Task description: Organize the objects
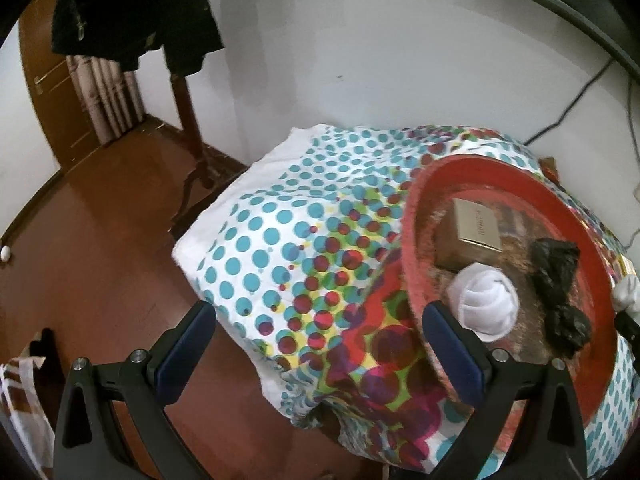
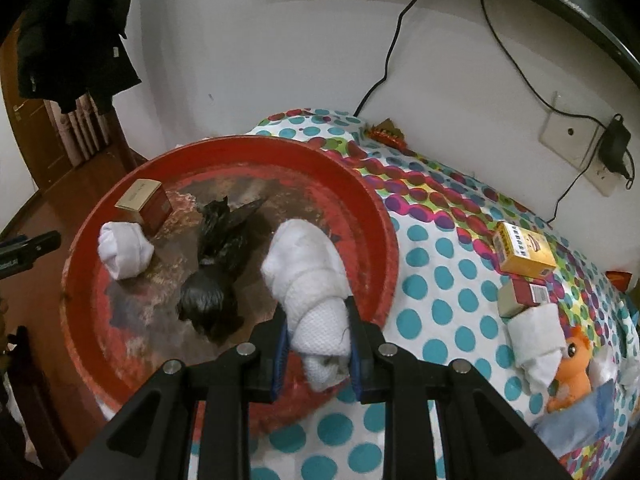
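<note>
Our left gripper [image 1: 320,344] has two matte black fingers with dark blue pads [image 1: 456,352] on their inner faces. Black triangular struts with cut-out slots brace each finger, joined by round silver screws [image 1: 138,357]. Our right gripper [image 2: 318,354] is built the same: black angular arms, blue pads edging the inner faces, and silver screws [image 2: 245,349] at the pivots. No sleeve or cable of ours shows.

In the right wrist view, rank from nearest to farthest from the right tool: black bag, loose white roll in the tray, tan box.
From the right tool:
1. black bag, tray centre.
2. loose white roll, tray's left side.
3. tan box, behind that roll, far left.
</note>
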Tool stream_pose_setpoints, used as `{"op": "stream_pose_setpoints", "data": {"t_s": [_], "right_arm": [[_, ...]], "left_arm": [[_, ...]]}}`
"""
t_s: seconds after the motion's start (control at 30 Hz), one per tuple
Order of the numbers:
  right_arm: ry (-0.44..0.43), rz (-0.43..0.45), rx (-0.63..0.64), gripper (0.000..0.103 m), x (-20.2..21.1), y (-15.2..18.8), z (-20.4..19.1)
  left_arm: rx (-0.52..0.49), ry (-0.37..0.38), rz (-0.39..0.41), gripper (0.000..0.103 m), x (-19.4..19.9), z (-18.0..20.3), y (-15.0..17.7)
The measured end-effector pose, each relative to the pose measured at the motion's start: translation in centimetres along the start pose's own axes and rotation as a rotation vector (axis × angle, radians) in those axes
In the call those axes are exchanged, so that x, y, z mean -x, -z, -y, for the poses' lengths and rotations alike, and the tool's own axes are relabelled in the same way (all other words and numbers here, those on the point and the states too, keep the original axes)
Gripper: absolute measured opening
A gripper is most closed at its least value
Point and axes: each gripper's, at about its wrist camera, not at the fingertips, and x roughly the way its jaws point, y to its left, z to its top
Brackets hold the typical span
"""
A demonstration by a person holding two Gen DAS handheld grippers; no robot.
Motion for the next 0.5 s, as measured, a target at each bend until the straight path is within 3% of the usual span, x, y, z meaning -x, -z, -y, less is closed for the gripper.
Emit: {"op": "stream_pose_setpoints", "data": {"t_s": [0.5], "right_arm": [[0.027, -0.055, -0.036, 0.024, -4.8, -1.5, -1.3]], "left_arm": [[0.077, -0.026, -0.023, 0.103, -1.2, -2.2, -0.1]]}}
